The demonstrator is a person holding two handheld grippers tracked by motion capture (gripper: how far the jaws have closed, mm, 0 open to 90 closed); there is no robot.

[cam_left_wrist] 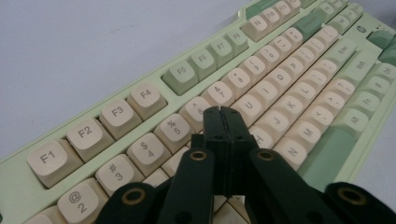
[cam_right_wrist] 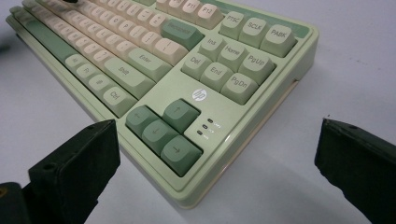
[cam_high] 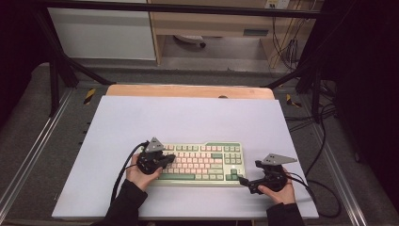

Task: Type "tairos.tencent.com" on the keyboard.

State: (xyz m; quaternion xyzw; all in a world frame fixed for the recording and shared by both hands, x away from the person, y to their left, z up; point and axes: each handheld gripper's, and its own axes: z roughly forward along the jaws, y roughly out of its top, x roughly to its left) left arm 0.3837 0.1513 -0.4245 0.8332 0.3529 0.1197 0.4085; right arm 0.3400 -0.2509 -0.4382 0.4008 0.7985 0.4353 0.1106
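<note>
A: Where's the keyboard (cam_high: 202,164)?

B: Flat on the white mat (cam_high: 188,117), near its front edge, between the two hands; pale green case, cream letter keys, darker green modifiers and arrow keys (cam_right_wrist: 161,133); long side runs across the table.

A: Left gripper (cam_high: 168,158)?

B: Over the left part of the keyboard, held in the left hand (cam_high: 136,172); in the left gripper view (cam_left_wrist: 222,112) the two black jaws are pressed flat together, nothing between them; tips sit low over the cream keys around the number row and the row below, by the 6 key (cam_left_wrist: 198,112); can't tell if the tips actually touch a keycap.

A: Right gripper (cam_high: 242,180)?

B: Right hand (cam_high: 277,190) holds it on the mat just off the keyboard's right front corner, tips pointing at that corner; in the right gripper view (cam_right_wrist: 215,154) the jaws stand wide apart, one at each side of the frame, the keyboard's corner with the arrow cluster lying between and beyond them; pads press on nothing.

A: Anything else?

B: Black cables trail from both grippers; wooden table edge (cam_high: 188,91) shows past the mat.
</note>
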